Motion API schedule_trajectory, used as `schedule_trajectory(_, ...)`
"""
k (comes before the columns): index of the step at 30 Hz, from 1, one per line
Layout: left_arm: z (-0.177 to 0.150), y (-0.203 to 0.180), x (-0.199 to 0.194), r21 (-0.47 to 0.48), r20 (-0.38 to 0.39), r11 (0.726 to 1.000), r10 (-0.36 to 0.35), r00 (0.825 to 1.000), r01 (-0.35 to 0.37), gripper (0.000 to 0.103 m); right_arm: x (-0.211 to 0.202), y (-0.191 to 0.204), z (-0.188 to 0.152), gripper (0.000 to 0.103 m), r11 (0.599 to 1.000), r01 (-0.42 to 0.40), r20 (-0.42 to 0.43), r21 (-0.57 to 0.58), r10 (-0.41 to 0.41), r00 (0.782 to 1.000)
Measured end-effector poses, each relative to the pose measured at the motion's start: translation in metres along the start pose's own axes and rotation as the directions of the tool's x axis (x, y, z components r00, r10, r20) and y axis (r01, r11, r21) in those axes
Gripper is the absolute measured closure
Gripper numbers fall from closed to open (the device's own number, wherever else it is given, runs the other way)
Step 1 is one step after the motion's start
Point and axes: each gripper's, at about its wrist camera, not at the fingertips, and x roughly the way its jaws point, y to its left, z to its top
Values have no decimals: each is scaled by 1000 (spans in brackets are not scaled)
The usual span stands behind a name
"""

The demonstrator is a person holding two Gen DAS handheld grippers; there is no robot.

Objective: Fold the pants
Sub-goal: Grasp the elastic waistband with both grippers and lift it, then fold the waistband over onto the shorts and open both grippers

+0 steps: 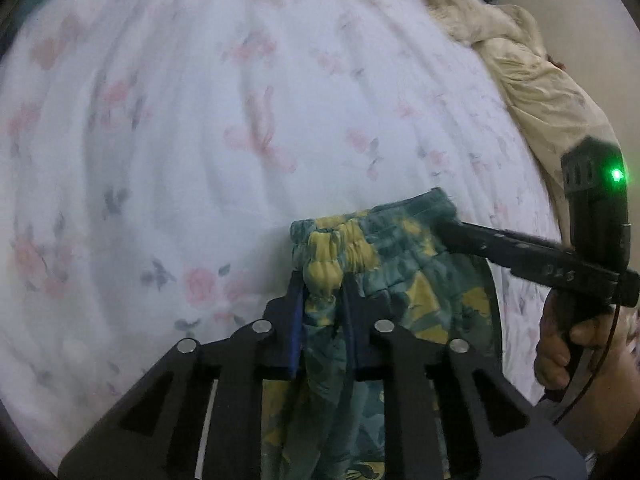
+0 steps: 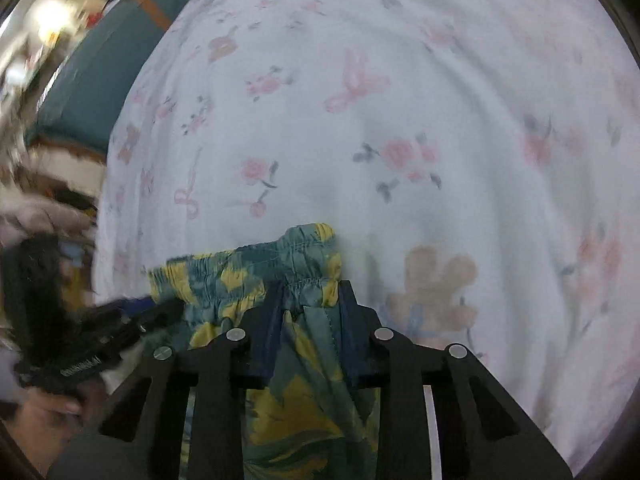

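Both tongs grip the pants' waistband over the bed

The teal-and-yellow pants (image 1: pixel 400 256) hang by their gathered waistband above the flowered bedsheet (image 1: pixel 180 120). The left tongs (image 1: pixel 322 292) are clamped on one end of the waistband, the right tongs (image 2: pixel 310 300) on the other end. A cream blanket (image 1: pixel 532 80) lies beyond the pants, at the bed's far edge.

Your pants (image 1: pixel 384 256) hang over the bed (image 1: pixel 200 120), waistband pinched between both grippers. The right gripper (image 1: pixel 448 226) sits right of the left gripper (image 1: pixel 322 292). Bedding (image 1: pixel 532 92), probably, lies along the bed's far right edge.
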Motion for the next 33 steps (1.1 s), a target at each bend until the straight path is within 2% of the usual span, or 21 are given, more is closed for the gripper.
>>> schedule_trajectory(1,-1,-4,-9,25,39,1000,-8,999,7,91,-5,7,1,85,999,25,15,-44,-24,1000)
schedule_trajectory(3,2,-9,-26,16,86,1000,-20,996,18,91,-19,11,6,87,998,19,46,-67,-16,999)
schedule_trajectory(6,5,-36,-56,124,181,991,18,983,-41,91,-59,20,9,87,995,-6,164,-104,23,986)
schedule_trajectory(7,2,-52,-65,208,212,973,59,976,-104,91,-66,23,6,87,993,-9,174,-119,29,984)
schedule_trajectory(9,-6,-70,-71,318,220,925,143,965,-209,91,-80,29,-2,87,986,-12,177,-166,42,983)
schedule_trajectory(10,-12,-76,-73,357,219,904,163,962,-235,91,-86,32,-9,87,980,-5,182,-200,42,982)
schedule_trajectory(14,-36,-90,-91,386,221,897,136,966,-215,91,-114,46,-42,87,952,44,212,-302,22,977)
schedule_trajectory(17,-56,-108,-105,432,230,870,147,962,-236,91,-135,50,-70,87,946,51,237,-319,27,971)
schedule_trajectory(20,-84,-131,-115,521,245,799,199,949,-301,91,-149,56,-95,87,942,55,237,-330,26,971)
schedule_trajectory(24,-116,-140,-129,518,211,807,200,957,-283,91,-164,64,-138,87,944,51,235,-327,29,972)
schedule_trajectory(27,-140,-142,-128,503,155,826,202,967,-254,90,-161,65,-173,87,952,45,209,-301,20,978)
schedule_trajectory(30,-168,-144,-114,516,88,817,248,965,-257,90,-148,65,-203,87,962,42,172,-270,5,985)
schedule_trajectory(33,-189,-144,-98,527,34,810,282,959,-257,90,-129,67,-222,87,964,77,121,-255,-48,992)
